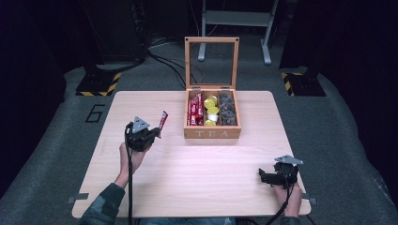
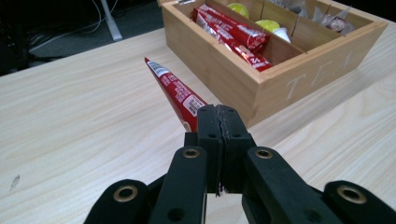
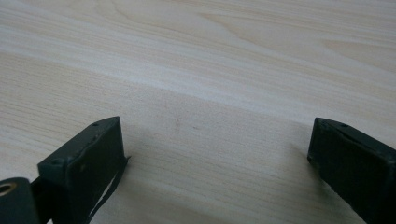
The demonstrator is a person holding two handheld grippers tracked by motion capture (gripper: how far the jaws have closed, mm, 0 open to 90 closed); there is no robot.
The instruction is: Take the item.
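Note:
A wooden tea box (image 1: pixel 212 132) (image 2: pixel 299 79) with its glass lid raised stands at the table's far middle. Its compartments hold red sachets (image 1: pixel 195 110) (image 2: pixel 233 32), yellow capsules (image 1: pixel 211 111) (image 2: pixel 268 24) and dark wrapped pieces (image 1: pixel 227 111). My left gripper (image 1: pixel 157 133) (image 2: pixel 218 119) is shut on one long red sachet (image 1: pixel 162 121) (image 2: pixel 175 91), held above the table just left of the box. Low over the bare wood near the front right corner, my right gripper (image 1: pixel 261 175) (image 3: pixel 217 149) is open with nothing between its jaws.
The light wooden table (image 1: pixel 197 178) has free room across its middle and front. On the grey floor beyond it lie cables (image 1: pixel 164 58), and yellow-black striped stand bases (image 1: pixel 98 83) sit at the back left and right. A grey metal stand (image 1: pixel 234 21) rises behind the box.

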